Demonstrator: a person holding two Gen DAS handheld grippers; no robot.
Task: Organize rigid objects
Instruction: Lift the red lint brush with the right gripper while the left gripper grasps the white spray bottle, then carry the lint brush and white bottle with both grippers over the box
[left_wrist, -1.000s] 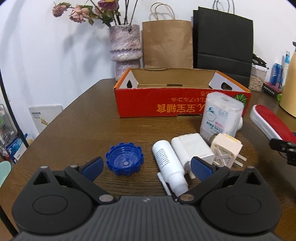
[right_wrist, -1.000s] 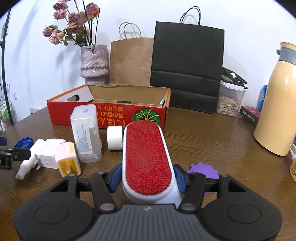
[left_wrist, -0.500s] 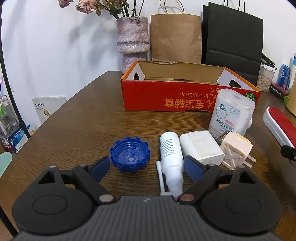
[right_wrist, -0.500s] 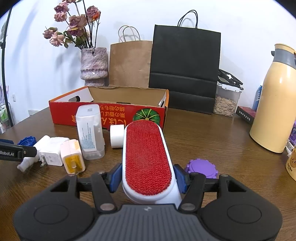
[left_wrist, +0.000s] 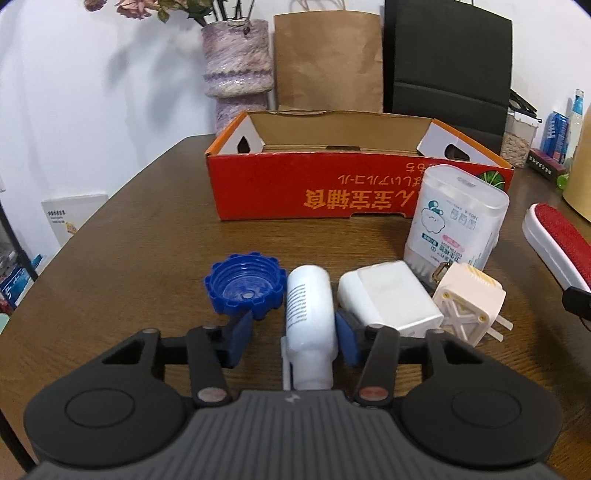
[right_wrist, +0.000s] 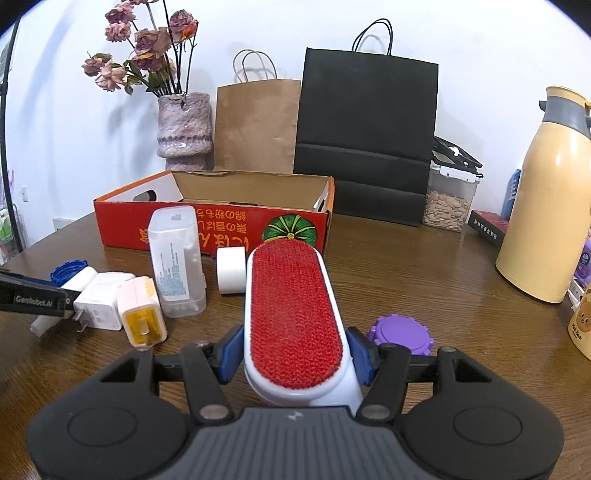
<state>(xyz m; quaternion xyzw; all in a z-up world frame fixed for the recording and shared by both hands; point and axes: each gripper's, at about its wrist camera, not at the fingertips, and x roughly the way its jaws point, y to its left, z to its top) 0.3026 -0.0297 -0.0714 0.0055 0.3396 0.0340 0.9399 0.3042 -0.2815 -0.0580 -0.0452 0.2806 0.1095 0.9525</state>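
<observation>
Bottle axis: my left gripper (left_wrist: 293, 338) straddles one white spray bottle (left_wrist: 309, 306) lying on the table (left_wrist: 147, 236), long axis running away from me, base toward the red box (left_wrist: 332, 188), nozzle end toward my palm.
Left fingers: spread; the right pad touches the bottle's side, the left pad stands apart from it, just beside the blue cap (left_wrist: 245, 284).
Brush axis: one red-faced lint brush (right_wrist: 291, 314) sits lengthwise between my right gripper's (right_wrist: 293, 356) pads, red face up, far end pointing at the box.
Right fingers: pinching the brush at its near end, a pad on each side.
Count: one blue cap, one purple cap (right_wrist: 400, 332), one white charger (left_wrist: 388, 297), one cream plug adapter (left_wrist: 467, 302), one clear cotton-swab case (left_wrist: 456, 218), one white roll (right_wrist: 231, 269).
Crowding: charger lies just right of the bottle, against my right pad; adapter touches the charger; swab case stands upright behind both.
Box: open-topped, well beyond the cluster.
Around: vase (right_wrist: 184, 129), brown bag (right_wrist: 258, 125), black bag (right_wrist: 365, 140), cream flask (right_wrist: 546, 206).
</observation>
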